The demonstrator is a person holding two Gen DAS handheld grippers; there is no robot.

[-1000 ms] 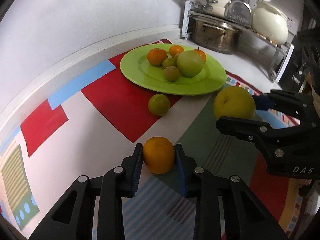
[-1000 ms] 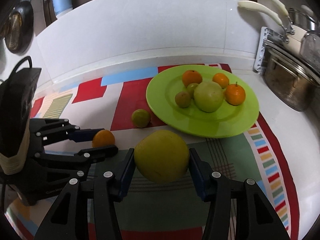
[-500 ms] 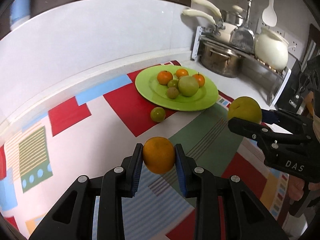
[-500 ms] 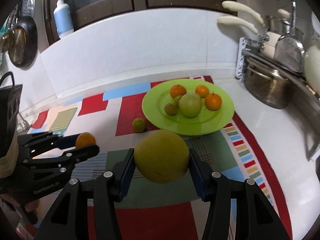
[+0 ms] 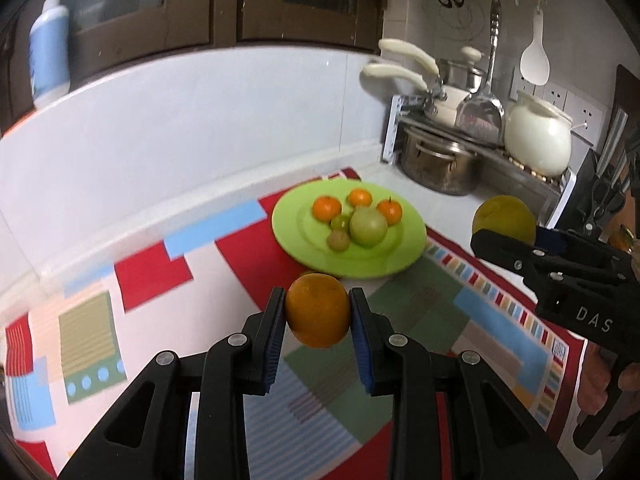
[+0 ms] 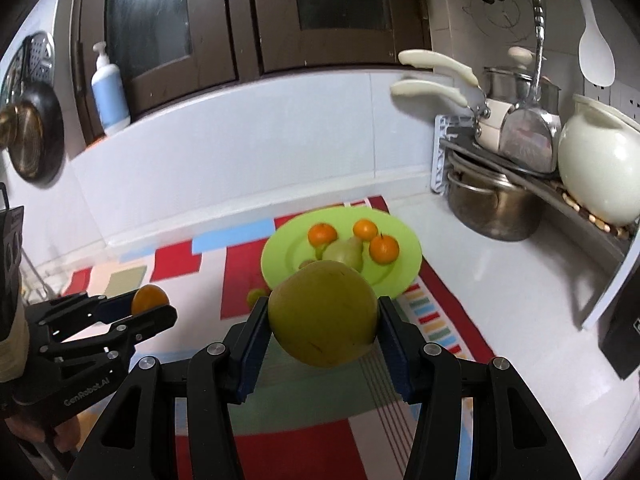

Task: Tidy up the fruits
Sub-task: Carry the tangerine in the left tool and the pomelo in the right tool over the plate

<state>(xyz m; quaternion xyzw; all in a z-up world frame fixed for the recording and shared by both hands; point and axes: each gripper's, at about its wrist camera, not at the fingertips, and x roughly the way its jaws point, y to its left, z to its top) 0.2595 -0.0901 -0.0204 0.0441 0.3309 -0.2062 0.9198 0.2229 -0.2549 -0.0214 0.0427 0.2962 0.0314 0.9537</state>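
Left gripper (image 5: 318,312) clamped on an orange (image 5: 318,310), held above the patchwork mat (image 5: 420,312). Right gripper (image 6: 322,322) clamped on a big yellow fruit (image 6: 322,314), maybe a pomelo. Beyond, near the backsplash, a green plate (image 5: 404,256) carrying three mandarins (image 5: 326,208), a green pear (image 5: 368,226) and two small green fruits (image 5: 338,240). Farther right, a steel pot (image 6: 490,212) under the dish rack (image 6: 532,178).

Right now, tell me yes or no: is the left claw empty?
No, in the left wrist view the left claw is closed on an orange pinched between its blue pads, above the patterned mat.
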